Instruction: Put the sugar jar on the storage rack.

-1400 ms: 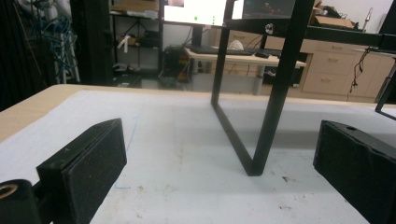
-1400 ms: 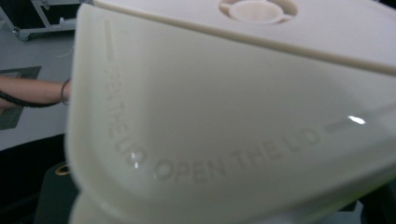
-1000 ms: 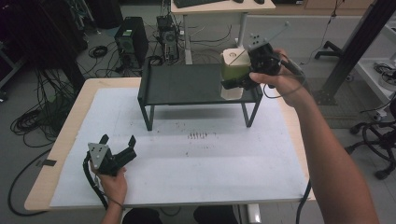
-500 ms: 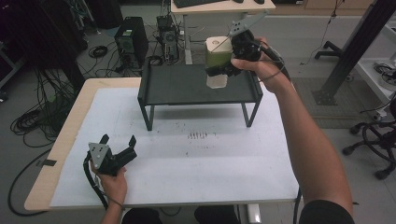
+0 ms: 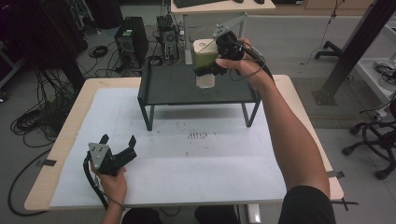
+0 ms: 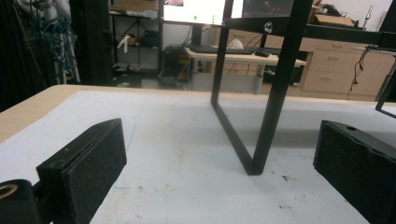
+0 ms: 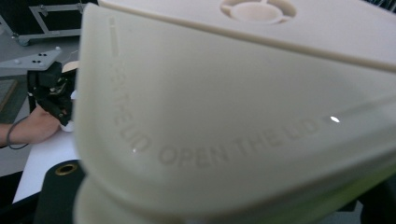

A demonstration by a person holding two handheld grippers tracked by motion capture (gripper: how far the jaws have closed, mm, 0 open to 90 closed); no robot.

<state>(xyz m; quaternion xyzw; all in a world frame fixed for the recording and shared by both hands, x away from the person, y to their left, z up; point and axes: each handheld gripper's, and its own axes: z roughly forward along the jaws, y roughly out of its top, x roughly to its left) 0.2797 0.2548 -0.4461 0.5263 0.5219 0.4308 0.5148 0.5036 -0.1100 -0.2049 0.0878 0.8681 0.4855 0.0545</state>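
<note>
Workshop floor with cable bundles, computer towers [image 5: 132, 42] and desks surrounds a wooden table [image 5: 65, 140] covered by a white sheet [image 5: 187, 158].

Item 1: black metal shelf stand [image 5: 187, 86], standing on the far half of the sheet, dark flat top on thin legs. Left gripper view shows 1 leg [image 6: 275, 93] meeting the sheet just ahead of the jaws.

Item 2: container [image 5: 205, 58], cream lid over a greenish translucent body, held in the air above the right part of the shelf top, tilted. Right gripper view shows the lid [image 7: 243, 102] close up, embossed "OPEN THE LID", with a round moulded feature near its top.

Item 3: right gripper [image 5: 219, 56], in the right hand [image 5: 243, 70], arm stretched out over the table; jaws closed against the container's sides.

Item 4: left gripper [image 5: 119, 149], in the left hand [image 5: 112, 179], low at the near left of the sheet; jaws spread wide, nothing between them.
</note>
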